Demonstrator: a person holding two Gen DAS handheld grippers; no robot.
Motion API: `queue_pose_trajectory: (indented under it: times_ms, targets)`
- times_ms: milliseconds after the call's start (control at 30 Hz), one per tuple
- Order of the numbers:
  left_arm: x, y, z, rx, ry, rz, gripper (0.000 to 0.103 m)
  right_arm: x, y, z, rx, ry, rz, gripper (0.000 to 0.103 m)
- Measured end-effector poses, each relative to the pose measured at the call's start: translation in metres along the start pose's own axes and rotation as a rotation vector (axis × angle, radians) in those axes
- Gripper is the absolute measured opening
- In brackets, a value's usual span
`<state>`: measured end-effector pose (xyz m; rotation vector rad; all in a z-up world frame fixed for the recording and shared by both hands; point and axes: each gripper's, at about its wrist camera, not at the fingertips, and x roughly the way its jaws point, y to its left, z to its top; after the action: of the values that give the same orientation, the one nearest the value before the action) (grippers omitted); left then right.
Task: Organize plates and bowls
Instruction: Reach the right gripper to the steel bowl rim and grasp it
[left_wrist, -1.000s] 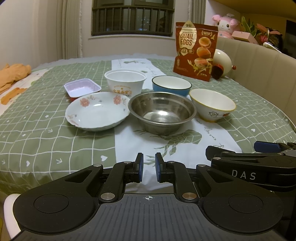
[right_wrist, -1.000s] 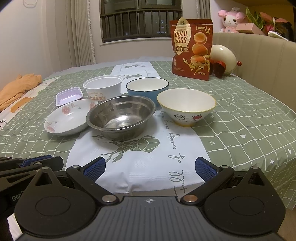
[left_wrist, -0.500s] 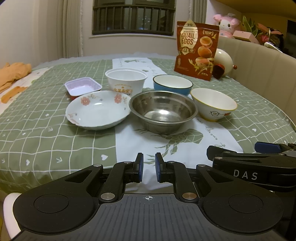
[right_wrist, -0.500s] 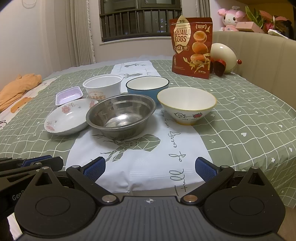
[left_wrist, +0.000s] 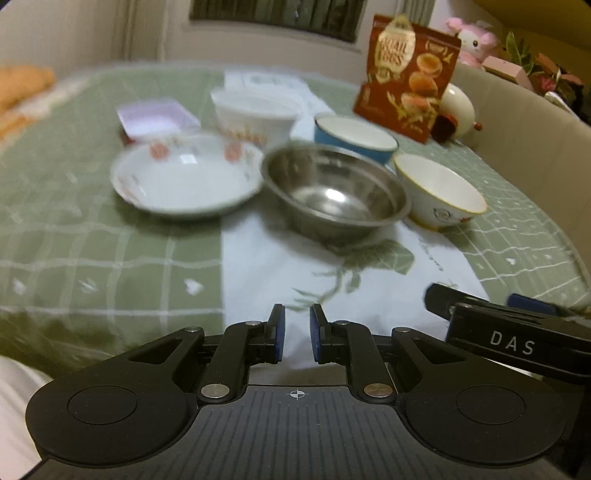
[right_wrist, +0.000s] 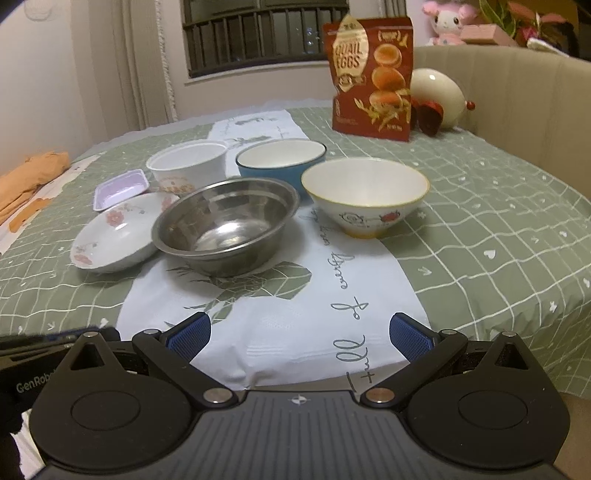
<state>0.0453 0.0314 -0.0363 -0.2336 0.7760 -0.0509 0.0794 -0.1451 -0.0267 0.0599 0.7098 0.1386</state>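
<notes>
Green checked tablecloth (right_wrist: 498, 236) is carrying the dishes: a steel bowl (right_wrist: 225, 225) is sitting centrally, touching a floral plate (right_wrist: 114, 232), with a yellow-rimmed bowl (right_wrist: 364, 195) just beside. The left gripper (left_wrist: 297, 332) is hovering nearly closed, empty; the right gripper (right_wrist: 299, 336) is gaping wide.

You are looking at a steel bowl (right_wrist: 225, 225) sitting upright at centre. A floral plate (right_wrist: 118, 232) is touching it at 9 o'clock, a cream bowl (right_wrist: 365, 195) at 3, a blue bowl (right_wrist: 280, 162) and white cup (right_wrist: 188, 166) at 12.
</notes>
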Motion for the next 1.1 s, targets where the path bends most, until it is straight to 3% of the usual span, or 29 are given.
queue_pose_trajectory:
  times_ms: [100,167,233,267,333,367,467,567,633,733,800,900,1000,1100]
  targets:
    - [0.017,0.016,0.006,-0.073,0.044,-0.161,0.016,0.011,-0.001,0.002,0.022,0.003,0.02,0.103]
    - [0.028,0.031,0.014,-0.148,0.06,-0.32,0.016,0.017,-0.003,0.006,0.041,-0.013,0.039,0.103]
    - [0.035,0.041,0.029,-0.179,0.051,-0.386,0.016,0.023,-0.006,0.012,0.06,-0.034,0.045,0.103]
    - [0.036,0.043,0.039,-0.166,0.026,-0.36,0.016,0.026,-0.008,0.016,0.069,-0.042,0.045,0.103]
    - [0.037,0.045,0.065,-0.13,-0.017,-0.226,0.016,0.036,-0.011,0.026,0.091,-0.044,0.049,0.103]
    - [0.038,0.045,0.078,-0.079,-0.037,-0.203,0.016,0.042,-0.013,0.031,0.107,-0.031,0.056,0.103]
    - [0.042,0.05,0.116,0.014,-0.121,-0.251,0.016,0.067,-0.021,0.043,0.189,0.03,0.101,0.103]
    - [0.06,0.059,0.159,-0.017,-0.093,-0.258,0.016,0.088,-0.025,0.052,0.267,0.071,0.137,0.103]
    - [0.069,0.059,0.181,0.041,-0.102,-0.279,0.016,0.098,-0.022,0.058,0.289,0.077,0.148,0.103]
    - [0.074,0.066,0.195,0.135,-0.151,-0.374,0.016,0.115,-0.018,0.066,0.321,0.095,0.158,0.103]
    - [0.08,0.089,0.191,0.066,-0.174,-0.439,0.016,0.131,-0.019,0.069,0.368,0.132,0.152,0.103]
    - [0.1,0.111,0.195,-0.012,-0.11,-0.434,0.016,0.143,-0.016,0.07,0.399,0.146,0.112,0.103]
    - [0.105,0.12,0.196,0.014,-0.083,-0.399,0.016,0.149,-0.011,0.072,0.375,0.158,0.076,0.103]
    - [0.116,0.129,0.193,-0.016,0.001,-0.448,0.016,0.153,-0.008,0.073,0.385,0.178,0.045,0.103]
